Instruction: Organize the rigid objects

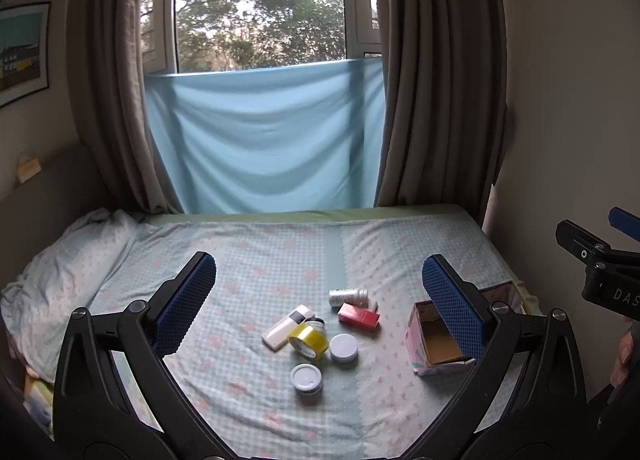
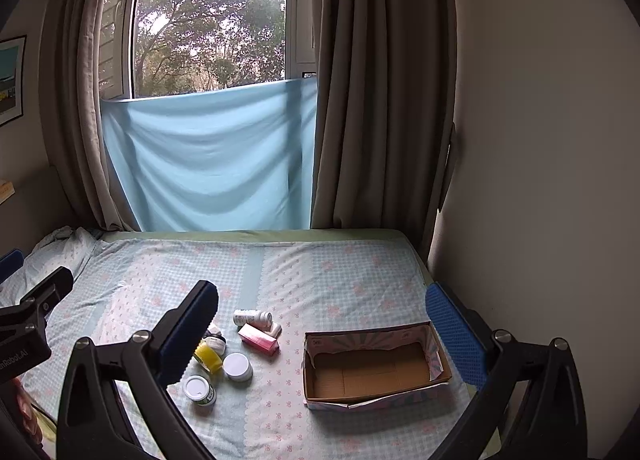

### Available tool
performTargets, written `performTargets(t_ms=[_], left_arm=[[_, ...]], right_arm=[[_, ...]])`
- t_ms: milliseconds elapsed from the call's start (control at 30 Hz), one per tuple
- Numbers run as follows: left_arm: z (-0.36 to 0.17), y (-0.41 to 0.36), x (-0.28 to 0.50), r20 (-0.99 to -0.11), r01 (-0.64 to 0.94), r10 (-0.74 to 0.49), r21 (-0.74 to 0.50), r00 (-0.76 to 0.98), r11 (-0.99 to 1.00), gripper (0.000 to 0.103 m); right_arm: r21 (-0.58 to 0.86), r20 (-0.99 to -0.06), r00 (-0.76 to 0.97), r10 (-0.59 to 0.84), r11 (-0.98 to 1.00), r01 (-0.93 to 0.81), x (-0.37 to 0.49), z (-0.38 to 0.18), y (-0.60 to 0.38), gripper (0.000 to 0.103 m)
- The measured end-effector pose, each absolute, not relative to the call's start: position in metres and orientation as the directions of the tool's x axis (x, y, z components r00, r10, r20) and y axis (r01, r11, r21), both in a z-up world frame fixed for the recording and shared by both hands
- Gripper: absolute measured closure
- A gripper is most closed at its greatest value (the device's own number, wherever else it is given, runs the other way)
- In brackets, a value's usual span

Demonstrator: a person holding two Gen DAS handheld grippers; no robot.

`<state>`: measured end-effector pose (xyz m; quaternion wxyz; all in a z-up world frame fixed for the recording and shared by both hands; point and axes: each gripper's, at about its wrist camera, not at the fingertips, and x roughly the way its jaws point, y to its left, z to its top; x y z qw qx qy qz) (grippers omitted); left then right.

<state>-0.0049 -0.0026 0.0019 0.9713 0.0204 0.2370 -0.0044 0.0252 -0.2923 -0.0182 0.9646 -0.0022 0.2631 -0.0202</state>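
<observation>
Here, both grippers hang above the near part of a bed (image 2: 340, 272) covered in a pale blue checked sheet with pink bows, and both are released: the left gripper (image 1: 318, 304) has its blue pads spread wide with nothing between them, and the right gripper (image 2: 322, 324) is spread just as wide and just as empty. The rigid objects lie in a loose cluster near the middle of the sheet: a yellow tape roll (image 1: 309, 341) touching a white rectangular bottle (image 1: 287, 327), a small dark jar (image 1: 316, 322) tucked behind the roll, a lavender-lidded round jar (image 1: 344, 348) just beside it, a white-lidded jar (image 1: 307, 378) nearest the camera, a red box (image 1: 359, 317), and a white pill bottle (image 1: 347, 297) lying on its side behind that box. To the right of the cluster, apart from it, sits an open cardboard box (image 2: 376, 400) with a patterned outside, a torn front rim and a bare brown floor. It stands close to the bed's right edge, where the wall (image 2: 540, 180) runs just beside the mattress. Bare sheet stretches behind the cluster up to the far edge, under grey curtains (image 2: 380, 100) and a blue cloth (image 2: 212, 164) hung across the window. A rumpled pillow (image 1: 68, 260) fills the far left corner.
</observation>
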Motion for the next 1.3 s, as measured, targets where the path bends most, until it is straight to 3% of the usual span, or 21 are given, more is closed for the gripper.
performTargets(t_ms=[1300], left_arm=[[-0.0028,-0.0008,-0.0057,-0.451,0.043,-0.029,0.021,0.892,0.999,0.001]], right_arm=[[-0.013,-0.510,0.860,-0.030,1.000,0.027,0.0253,-0.0225,-0.2833,0.000]])
